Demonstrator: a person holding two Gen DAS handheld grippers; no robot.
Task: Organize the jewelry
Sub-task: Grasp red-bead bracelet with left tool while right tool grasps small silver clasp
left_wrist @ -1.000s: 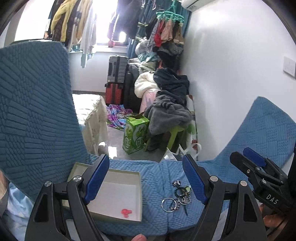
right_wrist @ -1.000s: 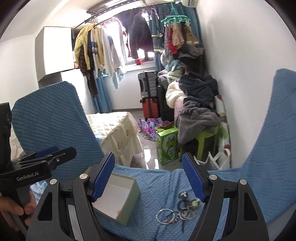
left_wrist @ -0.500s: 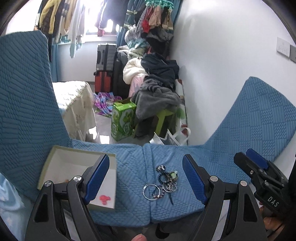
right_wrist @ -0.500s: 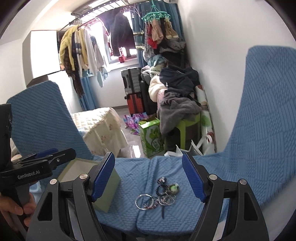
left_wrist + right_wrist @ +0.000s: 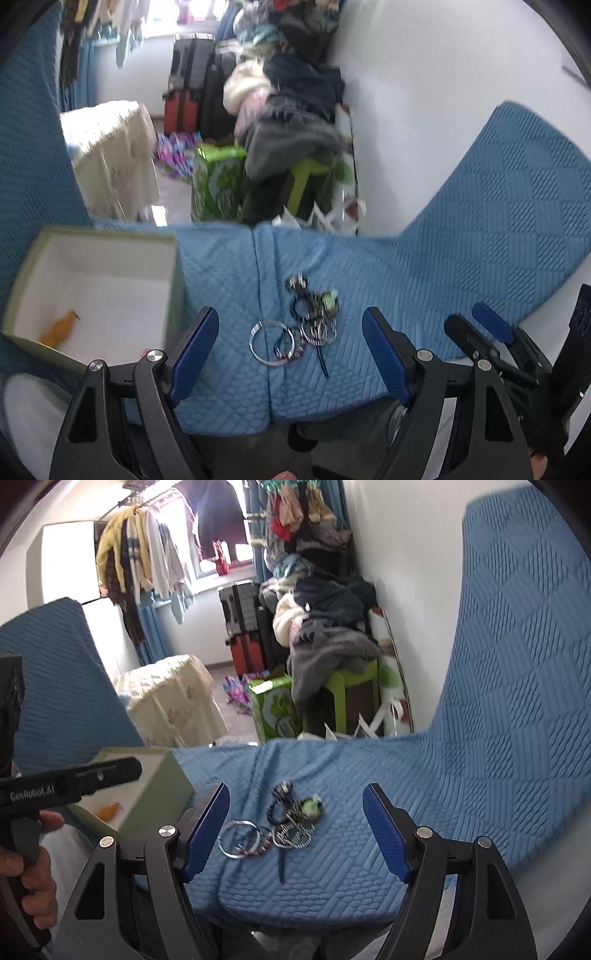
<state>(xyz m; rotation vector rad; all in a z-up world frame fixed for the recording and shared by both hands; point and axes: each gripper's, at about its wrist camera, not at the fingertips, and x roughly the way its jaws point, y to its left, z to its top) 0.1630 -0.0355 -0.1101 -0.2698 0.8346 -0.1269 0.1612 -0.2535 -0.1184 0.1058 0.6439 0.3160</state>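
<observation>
Left wrist view
- Left gripper: jaws are seen spread wide with nothing between the pads; it is held above the blue quilted cushion.
- Jewelry pile: found on the cushion, framed between the two blue pads; a silver ring, dark bead loops and a small green piece are tangled together, with a thin dark pin beside them.
- Box: an open, white-lined box is set on the cushion just left of the pile; an orange item is seen inside.
- Right gripper: seen at the right edge.

Right wrist view
- Right gripper: jaws are parted and empty, above the same pile.
- Box: seen left of the pile, partly hidden.
- Left gripper: carried by a hand at the left edge.
</observation>
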